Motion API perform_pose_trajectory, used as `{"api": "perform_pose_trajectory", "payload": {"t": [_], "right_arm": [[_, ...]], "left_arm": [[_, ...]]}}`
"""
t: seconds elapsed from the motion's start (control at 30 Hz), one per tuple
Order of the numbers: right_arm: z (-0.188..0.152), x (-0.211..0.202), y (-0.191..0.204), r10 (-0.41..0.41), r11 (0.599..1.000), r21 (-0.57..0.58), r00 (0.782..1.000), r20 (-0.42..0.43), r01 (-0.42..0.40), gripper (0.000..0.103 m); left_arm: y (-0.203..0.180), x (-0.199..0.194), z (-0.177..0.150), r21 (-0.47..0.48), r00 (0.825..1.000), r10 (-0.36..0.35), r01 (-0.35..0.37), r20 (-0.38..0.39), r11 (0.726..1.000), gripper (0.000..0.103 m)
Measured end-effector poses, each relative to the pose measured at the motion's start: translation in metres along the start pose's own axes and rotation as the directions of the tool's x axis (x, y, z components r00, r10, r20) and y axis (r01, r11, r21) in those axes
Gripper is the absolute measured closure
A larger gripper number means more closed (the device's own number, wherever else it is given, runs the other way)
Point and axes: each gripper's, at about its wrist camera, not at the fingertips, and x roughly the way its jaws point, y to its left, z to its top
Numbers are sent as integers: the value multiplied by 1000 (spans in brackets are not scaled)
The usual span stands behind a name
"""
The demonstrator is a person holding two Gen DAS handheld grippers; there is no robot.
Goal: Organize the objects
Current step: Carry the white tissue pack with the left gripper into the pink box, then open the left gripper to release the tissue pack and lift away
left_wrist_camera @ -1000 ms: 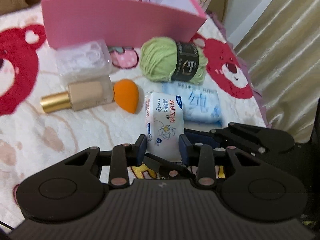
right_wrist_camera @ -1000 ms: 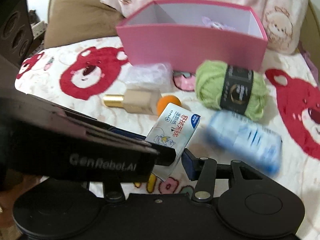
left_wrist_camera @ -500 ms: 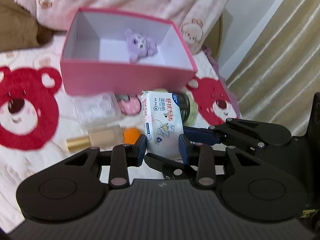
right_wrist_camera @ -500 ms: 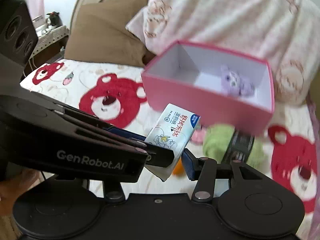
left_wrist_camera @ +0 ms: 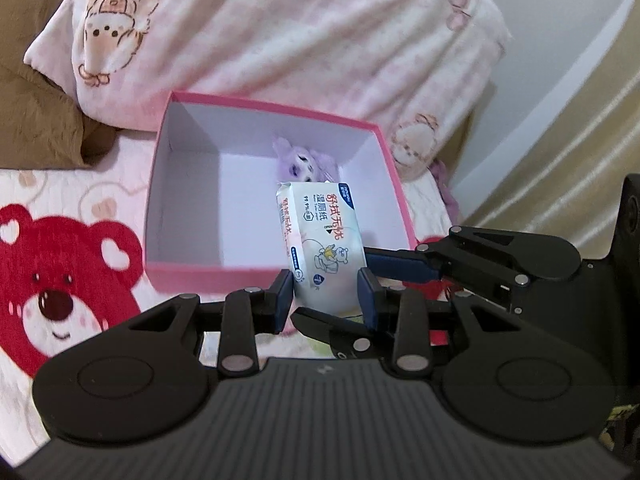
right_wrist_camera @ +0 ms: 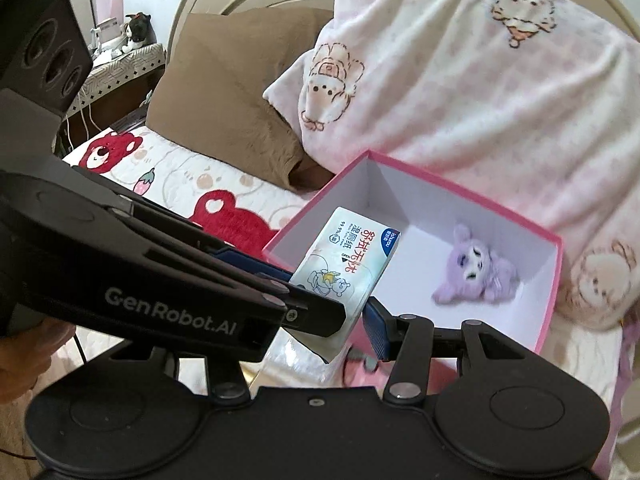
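A white wet-wipe pack (left_wrist_camera: 320, 232) with red lettering and a cartoon bear hangs in the air over the near side of the open pink box (left_wrist_camera: 192, 278). My left gripper (left_wrist_camera: 325, 292) is shut on its lower end. My right gripper (right_wrist_camera: 336, 300) reaches in from the right and is shut on the same pack (right_wrist_camera: 352, 256); its left finger is hidden behind the left gripper's body. A small purple plush (right_wrist_camera: 476, 272) lies on the white floor of the box (right_wrist_camera: 548, 300), at its far right (left_wrist_camera: 300, 160).
The box sits on a bedspread with red bears (left_wrist_camera: 60, 280). Behind it lie a pink-and-white blanket (left_wrist_camera: 280, 40) and a brown pillow (left_wrist_camera: 36, 120). A beige curtain (left_wrist_camera: 560, 160) hangs at the right. A bedside stand with a toy (right_wrist_camera: 136, 32) is far left.
Both grippers have risen and moved toward the box with the pack held between them. The yarn, bottle, sponge and blue pack have dropped out of view.
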Motion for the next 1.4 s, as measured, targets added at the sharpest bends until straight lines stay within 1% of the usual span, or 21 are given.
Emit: {"api": "perform_pose_trajectory", "payload": {"t": [0.17, 0.33, 0.57, 0.7, 0.83, 0.93, 1.0, 1.03, 1.1, 1.13, 1.17, 1.27, 1.33, 1.4], "right_arm": [[23, 32, -37, 38, 997, 66, 999, -18, -36, 48], [31, 74, -73, 59, 992, 117, 997, -59, -51, 48], [30, 127, -114, 78, 981, 187, 987, -139, -52, 48], [29, 154, -124, 89, 973, 224, 981, -172, -49, 48], [32, 176, -127, 75, 977, 211, 972, -221, -27, 49], [35, 191, -128, 45, 981, 193, 965, -257, 6, 49], [35, 196, -132, 44, 981, 195, 961, -273, 10, 49], [35, 198, -134, 62, 978, 209, 958, -281, -2, 48], [32, 193, -141, 118, 966, 254, 953, -280, -45, 46], [30, 189, -144, 126, 964, 261, 954, -271, -53, 45], [29, 181, -146, 124, 966, 251, 959, -255, -58, 45], [25, 159, -152, 91, 978, 203, 972, -216, -46, 44], [25, 145, -153, 33, 990, 142, 982, -184, -7, 45], [27, 138, -155, -16, 996, 82, 987, -159, 29, 54]], "left_arm": [[13, 30, 36, -38, 1000, 22, -22, -6, 999, 70], [28, 73, 57, -76, 999, 32, -34, -34, 996, 70], [49, 139, 70, -152, 996, 24, -36, -82, 988, 70], [64, 165, 73, -190, 995, 31, -50, -99, 980, 70], [77, 187, 74, -235, 993, 35, -61, -113, 970, 70], [80, 198, 76, -257, 992, 41, -72, -120, 964, 70], [83, 205, 77, -274, 990, 52, -88, -134, 958, 71], [86, 209, 77, -295, 987, 51, -94, -149, 951, 73], [88, 215, 77, -306, 983, 64, -116, -173, 945, 75], [88, 216, 76, -300, 981, 73, -124, -178, 946, 77], [87, 218, 75, -290, 980, 78, -130, -182, 948, 77], [82, 217, 75, -287, 980, 87, -137, -181, 948, 81], [78, 216, 81, -269, 981, 110, -151, -160, 951, 81], [73, 218, 84, -259, 979, 135, -171, -151, 951, 81]]}}
